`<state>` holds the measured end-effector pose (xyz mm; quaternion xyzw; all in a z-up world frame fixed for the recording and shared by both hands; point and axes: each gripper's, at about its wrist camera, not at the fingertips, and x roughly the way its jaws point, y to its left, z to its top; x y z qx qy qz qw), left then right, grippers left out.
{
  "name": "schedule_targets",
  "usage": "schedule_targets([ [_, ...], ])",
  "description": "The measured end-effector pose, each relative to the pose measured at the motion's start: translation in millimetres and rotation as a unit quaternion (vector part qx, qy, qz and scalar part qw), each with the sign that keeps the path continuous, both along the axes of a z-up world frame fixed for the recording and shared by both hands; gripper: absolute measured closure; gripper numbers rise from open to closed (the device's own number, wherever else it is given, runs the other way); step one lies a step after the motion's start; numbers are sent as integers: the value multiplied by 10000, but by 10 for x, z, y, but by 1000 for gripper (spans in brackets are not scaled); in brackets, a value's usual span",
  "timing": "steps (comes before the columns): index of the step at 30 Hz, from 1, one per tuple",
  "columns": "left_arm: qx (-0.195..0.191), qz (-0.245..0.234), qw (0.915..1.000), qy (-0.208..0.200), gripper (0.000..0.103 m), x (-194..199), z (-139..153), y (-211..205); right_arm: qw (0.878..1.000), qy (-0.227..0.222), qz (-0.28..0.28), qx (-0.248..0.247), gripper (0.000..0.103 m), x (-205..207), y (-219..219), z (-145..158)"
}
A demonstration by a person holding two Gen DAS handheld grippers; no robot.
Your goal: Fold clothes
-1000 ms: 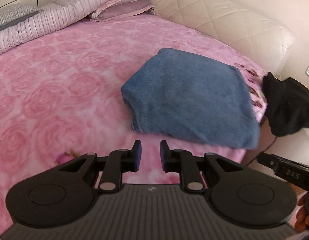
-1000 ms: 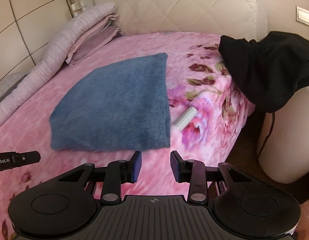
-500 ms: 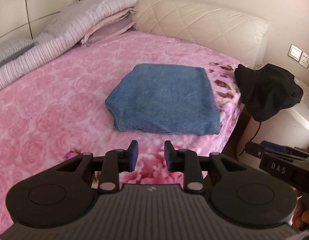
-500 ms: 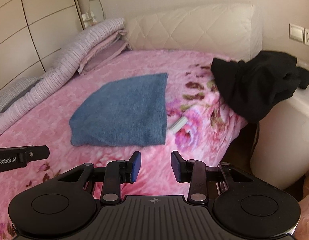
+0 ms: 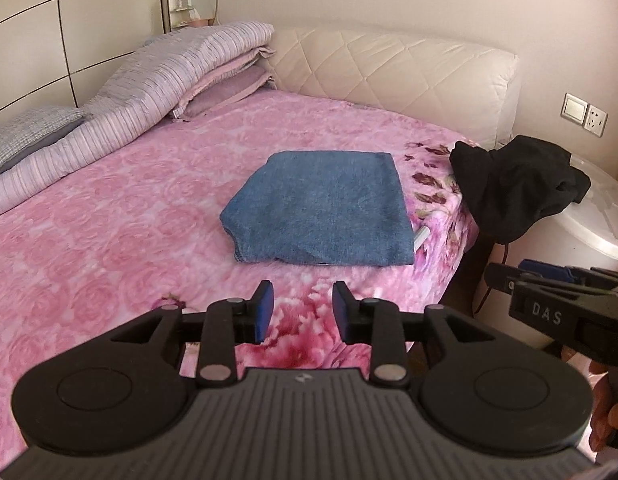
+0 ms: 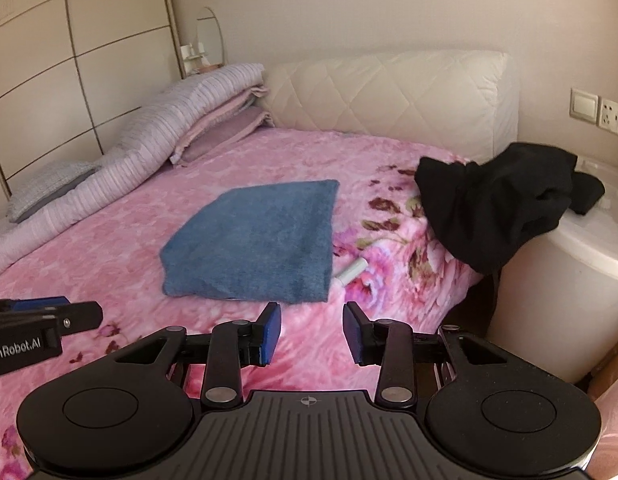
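While left tool (image 5: 301,310) spreads, empty, folded blue cloth (image 5: 321,210) lies beyond; right tool (image 6: 312,330) spread, empty.

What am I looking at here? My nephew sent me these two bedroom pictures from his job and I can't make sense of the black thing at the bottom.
That black thing is a hand-held tool with two fingers, a gripper. A person holds one in each hand, and a wide-angle camera on each looks forward along its fingers. One picture comes from the left gripper, the other from the right gripper; each also catches the other tool at its edge.

Both look at a bed with a pink flowered cover. A folded blue towel lies on it, with a small white tube beside it. A black garment is draped, unfolded, from the bed's corner onto a white container.

Neither gripper holds anything: nothing is between the fingers of either, and the left one's jaws are opening.
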<state>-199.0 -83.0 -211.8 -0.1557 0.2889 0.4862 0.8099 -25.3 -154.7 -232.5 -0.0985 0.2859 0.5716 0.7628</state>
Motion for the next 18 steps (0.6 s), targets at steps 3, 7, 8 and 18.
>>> schedule_targets([
  [3,40,84,9999,-52,75,-84,21,-64,9999,-74,96,77,64,-80,-43,49],
  [7,49,124,9998,-116,74,-159,47,-102,9997,-116,195,126,64,-131,-19,78],
  [8,50,134,9998,-124,74,-173,51,-103,9996,-119,216,133,64,-134,0,81],
  [18,-321,335,9986,-259,72,-286,-148,310,9992,-220,312,-130,61,-103,414,-70],
])
